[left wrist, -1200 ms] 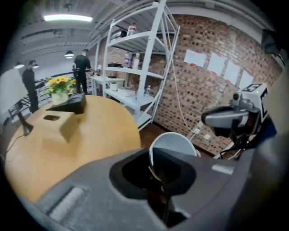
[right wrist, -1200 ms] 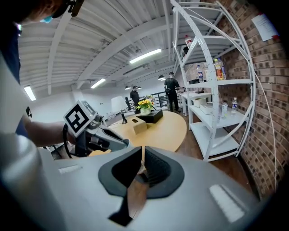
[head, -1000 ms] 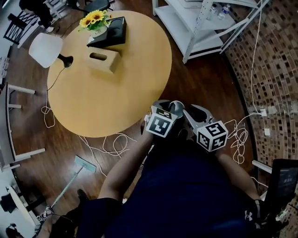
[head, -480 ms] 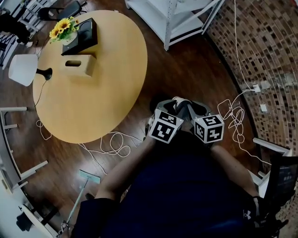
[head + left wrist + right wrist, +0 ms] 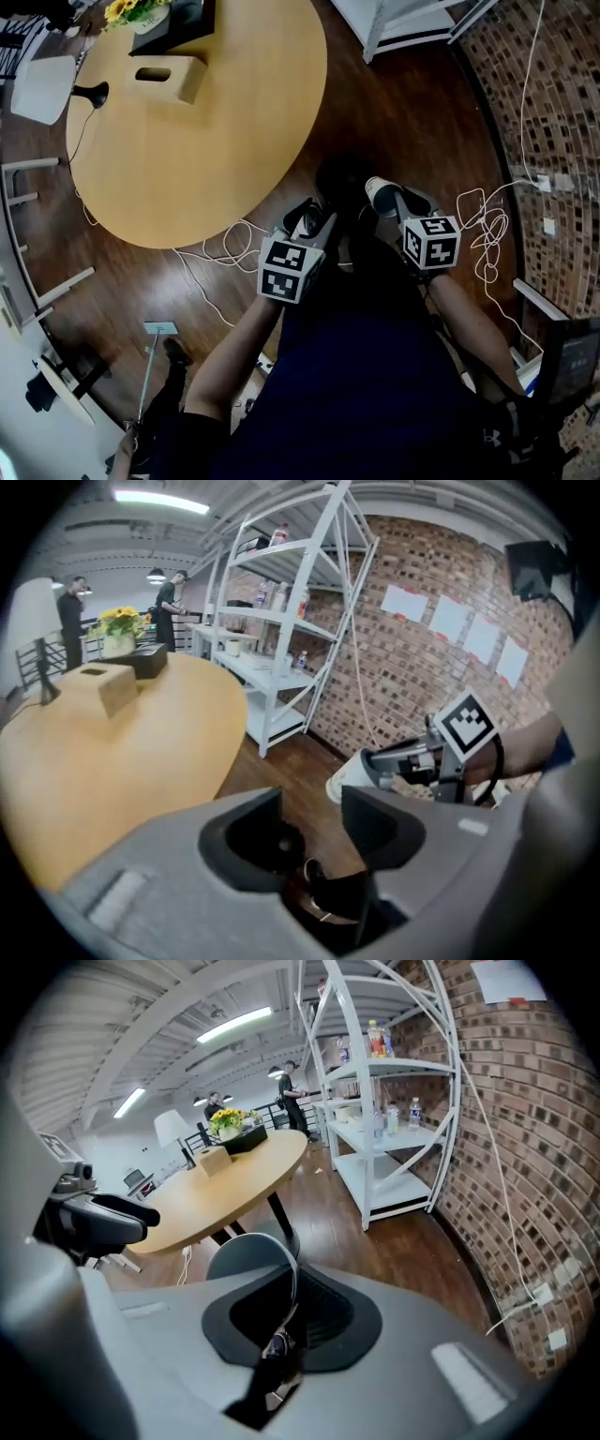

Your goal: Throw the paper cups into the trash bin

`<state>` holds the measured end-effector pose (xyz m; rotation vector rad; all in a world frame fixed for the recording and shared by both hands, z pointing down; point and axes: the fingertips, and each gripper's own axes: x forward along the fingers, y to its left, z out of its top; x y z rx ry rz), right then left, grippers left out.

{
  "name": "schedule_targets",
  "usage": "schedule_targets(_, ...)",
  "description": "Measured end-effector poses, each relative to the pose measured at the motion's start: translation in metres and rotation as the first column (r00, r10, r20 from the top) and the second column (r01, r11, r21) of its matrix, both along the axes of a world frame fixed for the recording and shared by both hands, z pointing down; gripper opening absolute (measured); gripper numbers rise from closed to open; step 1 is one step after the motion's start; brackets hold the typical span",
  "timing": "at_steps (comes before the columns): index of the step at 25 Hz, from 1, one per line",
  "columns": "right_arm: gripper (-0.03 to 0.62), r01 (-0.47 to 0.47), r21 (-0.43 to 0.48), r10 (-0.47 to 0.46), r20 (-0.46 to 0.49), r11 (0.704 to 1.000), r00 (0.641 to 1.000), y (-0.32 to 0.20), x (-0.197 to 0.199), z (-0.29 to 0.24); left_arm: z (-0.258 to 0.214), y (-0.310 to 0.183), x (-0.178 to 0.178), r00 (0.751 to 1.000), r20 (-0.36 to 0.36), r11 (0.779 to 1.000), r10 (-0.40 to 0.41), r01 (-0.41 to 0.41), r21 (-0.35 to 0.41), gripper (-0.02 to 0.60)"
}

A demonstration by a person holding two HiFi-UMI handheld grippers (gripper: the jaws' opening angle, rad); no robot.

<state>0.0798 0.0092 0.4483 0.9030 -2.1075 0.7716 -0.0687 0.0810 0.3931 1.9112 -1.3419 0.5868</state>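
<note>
A white paper cup point(image 5: 378, 193) lies on its side in my right gripper point(image 5: 389, 200), whose jaws are shut on its wall. The left gripper view shows the same cup point(image 5: 349, 776) sticking out of the right gripper's jaws at mid-right. In the right gripper view the cup's grey rim point(image 5: 251, 1258) fills the gap between the jaws. My left gripper point(image 5: 314, 217) hangs a little to the left of the cup and apart from it. Its jaws are opening with nothing between them. A dark shape point(image 5: 342, 176) lies on the floor just beyond both grippers. I cannot tell what it is.
A round wooden table point(image 5: 187, 150) stands at the upper left with a tissue box point(image 5: 169, 77), flowers point(image 5: 131, 9) and a white lamp point(image 5: 42, 89). Loose cables point(image 5: 483, 234) lie by the brick wall point(image 5: 553, 94). A white shelf point(image 5: 403, 23) stands at the back.
The two grippers were together around the cup. Now they have come apart: the right one has shut on the cup and the left one has let go and drawn back left.
</note>
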Motion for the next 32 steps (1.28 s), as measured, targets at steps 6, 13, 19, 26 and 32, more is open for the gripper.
schedule_targets(6,0.031,0.215,-0.085,-0.223,-0.100,0.973,0.970,0.014,-0.024,0.112,0.062,0.034,0.004,0.999,0.049,0.999,0.005,-0.002,-0.048,0.192)
schedule_targets(13,0.031,0.427,-0.107,-0.437,-0.099,0.898,0.894,0.023,-0.070,0.236,0.146,0.046,0.015,0.978,0.125,0.986,0.169,-0.166,-0.033,0.184)
schedule_targets(19,0.031,0.623,-0.116,-0.634,-0.170,0.774,0.755,0.024,-0.094,0.344,0.215,0.056,0.012,0.990,0.078,0.989,0.121,-0.113,-0.095,0.181)
schedule_targets(26,0.031,0.706,-0.115,-0.711,-0.219,0.699,0.668,0.029,-0.113,0.451,0.250,0.056,0.006,0.994,0.009,0.990,0.107,-0.105,-0.094,0.163)
schedule_targets(32,0.031,0.761,-0.171,-0.778,-0.211,0.626,0.592,0.026,-0.144,0.529,0.264,0.026,-0.001,0.994,-0.047,0.994,0.100,-0.102,-0.044,0.141)
